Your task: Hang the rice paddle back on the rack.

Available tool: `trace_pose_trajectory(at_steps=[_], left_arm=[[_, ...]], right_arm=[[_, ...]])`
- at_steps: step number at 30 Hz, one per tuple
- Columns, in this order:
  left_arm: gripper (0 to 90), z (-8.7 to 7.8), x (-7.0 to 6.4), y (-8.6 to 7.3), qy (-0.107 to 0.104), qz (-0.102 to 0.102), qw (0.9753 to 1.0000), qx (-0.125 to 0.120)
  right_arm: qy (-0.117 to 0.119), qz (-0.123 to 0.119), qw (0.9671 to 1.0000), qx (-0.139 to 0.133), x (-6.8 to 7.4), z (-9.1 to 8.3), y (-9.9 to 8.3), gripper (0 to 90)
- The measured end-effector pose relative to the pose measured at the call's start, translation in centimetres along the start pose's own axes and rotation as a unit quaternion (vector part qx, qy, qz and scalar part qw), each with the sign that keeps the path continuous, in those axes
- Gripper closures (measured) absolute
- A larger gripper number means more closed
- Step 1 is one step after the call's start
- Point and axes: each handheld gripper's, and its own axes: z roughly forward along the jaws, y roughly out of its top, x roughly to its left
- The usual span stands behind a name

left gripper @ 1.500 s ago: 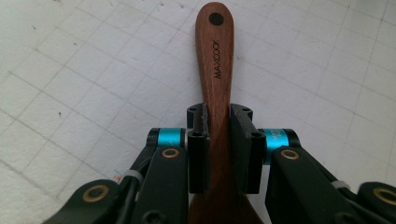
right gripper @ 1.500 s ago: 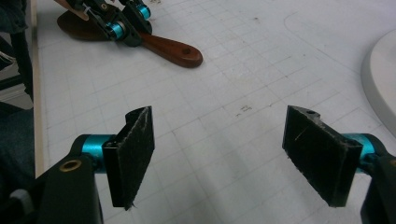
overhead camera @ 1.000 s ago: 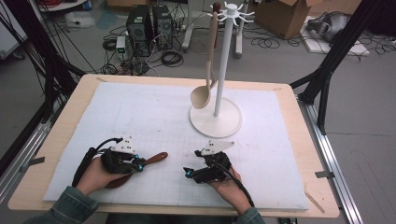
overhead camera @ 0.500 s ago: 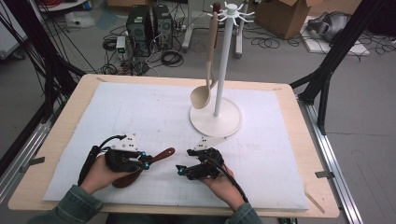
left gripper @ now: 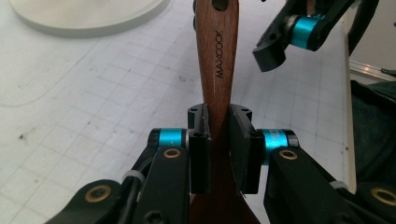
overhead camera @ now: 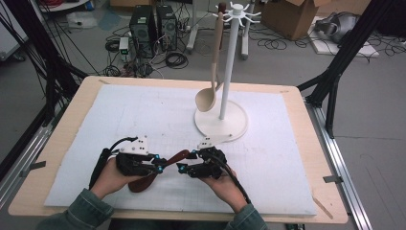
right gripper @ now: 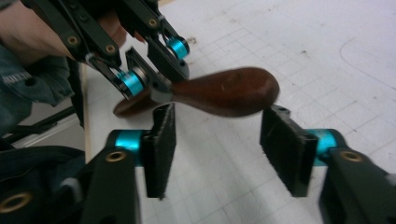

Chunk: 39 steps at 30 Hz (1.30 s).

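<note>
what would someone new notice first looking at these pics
Probably the dark brown wooden spatula at the table's near edge: the left gripper has its jaws shut on the handle, while the right gripper holds its jaws open around the handle's rounded end. Next comes the white hook stand farther back on the white mat, with a pale wooden spoon hanging from it.

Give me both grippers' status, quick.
Left gripper: shut on the dark wooden spoon.
Right gripper: open, jaws either side of the spoon's handle end.
</note>
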Motion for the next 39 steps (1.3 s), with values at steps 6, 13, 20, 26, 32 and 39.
trace_pose_trajectory(at_steps=[6, 13, 20, 26, 32, 39], left_arm=[[78.2, 0.2, -0.1, 0.5, -0.005, 0.001, 0.9999, -0.013], [77.7, -0.1, 0.0, 0.2, -0.011, -0.003, 0.9998, -0.016], [75.7, -0.6, 0.4, -0.5, -0.033, -0.018, 0.9992, -0.016], [67.4, -0.9, 1.1, -1.3, -0.061, -0.032, 0.9976, -0.004], [63.8, -0.4, 1.9, -1.5, -0.092, -0.058, 0.9941, -0.002], [71.8, -0.6, 2.0, -1.1, -0.091, -0.055, 0.9942, -0.011]], right_arm=[[0.006, 0.006, 0.9999, -0.008, 0.0, -0.6, 0.7, 53.0], [0.011, 0.010, 0.9998, -0.015, -0.1, -0.6, 0.9, 58.1], [0.018, 0.007, 0.9997, -0.013, 0.1, -0.4, 0.9, 60.5], [0.021, 0.004, 0.9996, -0.017, 0.1, -0.3, 1.0, 60.7], [0.025, -0.001, 0.9995, -0.018, 0.2, -0.4, 1.3, 61.8], [0.030, -0.012, 0.9991, -0.026, 0.8, -0.6, 2.0, 62.8]])
